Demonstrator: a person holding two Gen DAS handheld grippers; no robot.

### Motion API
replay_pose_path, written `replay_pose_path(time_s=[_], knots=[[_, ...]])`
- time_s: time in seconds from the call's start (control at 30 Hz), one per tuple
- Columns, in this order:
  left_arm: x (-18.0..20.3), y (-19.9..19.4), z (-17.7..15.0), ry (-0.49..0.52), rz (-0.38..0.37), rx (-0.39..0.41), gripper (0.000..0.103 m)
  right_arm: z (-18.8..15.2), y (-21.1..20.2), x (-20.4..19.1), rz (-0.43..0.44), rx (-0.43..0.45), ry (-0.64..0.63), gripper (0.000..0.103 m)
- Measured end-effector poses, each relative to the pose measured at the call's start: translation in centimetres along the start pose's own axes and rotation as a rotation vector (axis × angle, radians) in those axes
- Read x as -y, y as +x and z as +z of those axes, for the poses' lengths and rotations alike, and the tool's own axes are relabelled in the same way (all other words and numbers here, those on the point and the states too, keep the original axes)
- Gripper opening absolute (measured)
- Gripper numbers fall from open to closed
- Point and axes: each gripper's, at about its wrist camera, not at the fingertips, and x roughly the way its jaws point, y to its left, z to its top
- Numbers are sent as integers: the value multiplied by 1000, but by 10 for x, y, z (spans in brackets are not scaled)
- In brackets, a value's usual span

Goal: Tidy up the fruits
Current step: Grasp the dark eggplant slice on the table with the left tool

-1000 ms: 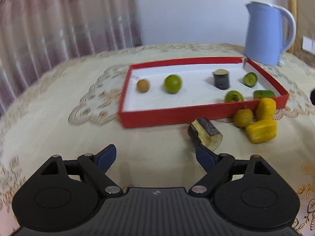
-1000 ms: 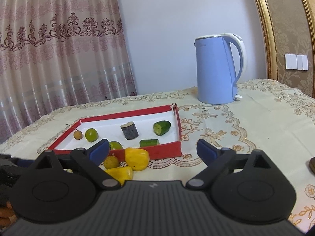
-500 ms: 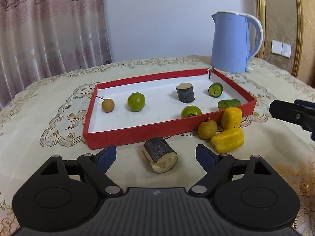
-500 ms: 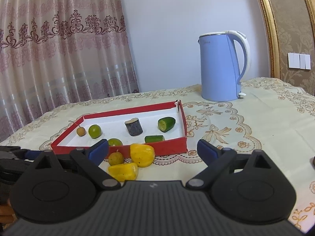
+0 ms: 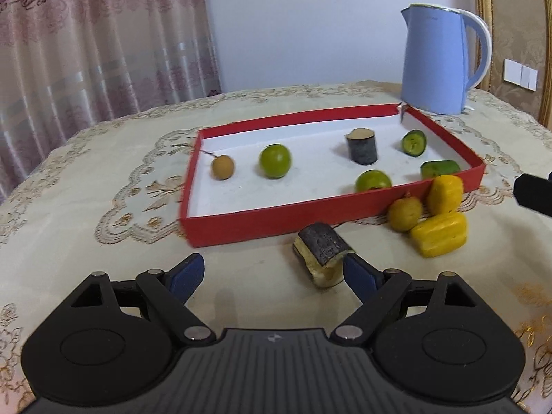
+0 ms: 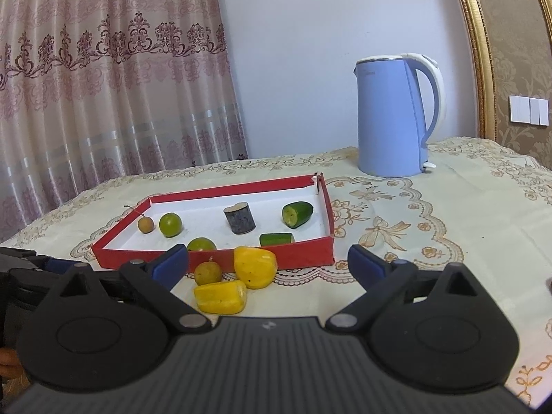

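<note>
A red tray (image 5: 241,222) (image 6: 303,253) with a white floor holds a small brown fruit (image 5: 222,167), two green round fruits (image 5: 275,161) (image 5: 372,180), an upright dark cane piece (image 5: 361,146) and two cucumber pieces (image 5: 413,142) (image 5: 440,169). On the cloth in front of it lie a dark-skinned cane piece (image 5: 322,253), a yellow-brown round fruit (image 5: 404,213) (image 6: 207,273) and two yellow pieces (image 5: 445,194) (image 5: 439,234). My left gripper (image 5: 274,274) is open, its right finger beside the lying cane piece. My right gripper (image 6: 269,264) is open above the yellow pieces (image 6: 220,296) (image 6: 255,267).
A blue electric kettle (image 5: 443,58) (image 6: 396,115) stands behind the tray's far right corner. An embroidered cream tablecloth (image 5: 103,189) covers the round table. Curtains hang behind on the left. The left gripper's body shows at the lower left of the right wrist view.
The left wrist view has swung and rolled, so the lying cane piece went from the right finger to mid-gap and back beside the right finger. The right wrist view barely shifted.
</note>
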Motion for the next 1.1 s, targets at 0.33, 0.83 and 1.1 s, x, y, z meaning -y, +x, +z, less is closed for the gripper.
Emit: replay_pose_path(time_s=[0.33,0.83,1.1], knots=[[-14,-19,-3,60,-59,68,88,-1,2,0,4,-3,7,99],[0,3,3,697,-442,110,88,1,-2,0,-5,6,3,99],[-12,23,20,663,-573,-3,62,-1,4,-1,-16,-8,-1,99]])
